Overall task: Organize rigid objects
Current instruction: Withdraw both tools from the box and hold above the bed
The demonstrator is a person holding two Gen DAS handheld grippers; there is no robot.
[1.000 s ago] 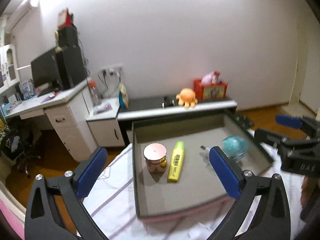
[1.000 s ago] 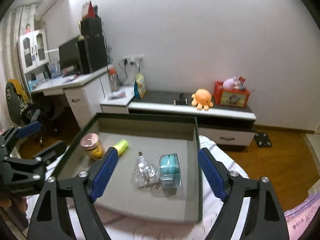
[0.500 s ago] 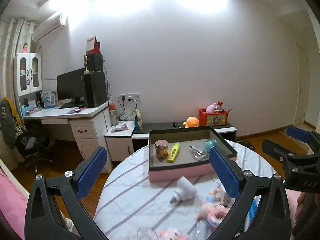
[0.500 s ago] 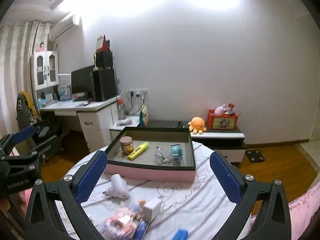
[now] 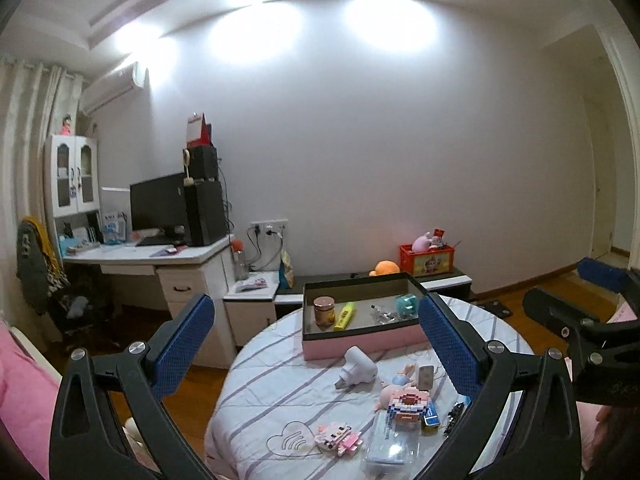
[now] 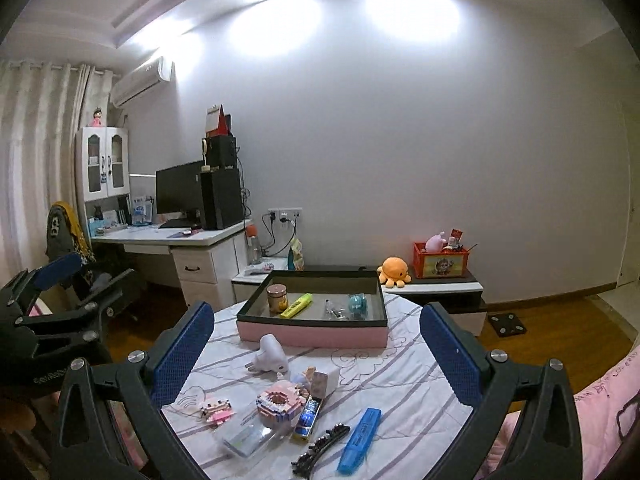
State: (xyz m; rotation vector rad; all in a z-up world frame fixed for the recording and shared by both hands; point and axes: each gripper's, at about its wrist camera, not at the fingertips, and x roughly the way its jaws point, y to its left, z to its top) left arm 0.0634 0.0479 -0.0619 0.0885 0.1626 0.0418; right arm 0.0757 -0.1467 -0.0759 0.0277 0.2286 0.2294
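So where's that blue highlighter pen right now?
In the right wrist view the blue highlighter lies on the striped tablecloth near the table's front edge, just right of the black hair clip, well outside the pink box.

A white desk point(image 6: 176, 238) stands against the left wall — a black monitor point(image 6: 180, 194) and a dark tower point(image 6: 222, 198) sit on it. Above hangs an air conditioner point(image 6: 140, 84), beside pale curtains point(image 6: 36, 152). A white glass-door cabinet point(image 6: 103, 162) carries a small doll point(image 6: 96, 117). On the low TV bench point(image 6: 436, 286) rest an orange plush octopus point(image 6: 394, 270) and a red box point(image 6: 441, 260) — near each other, apart.
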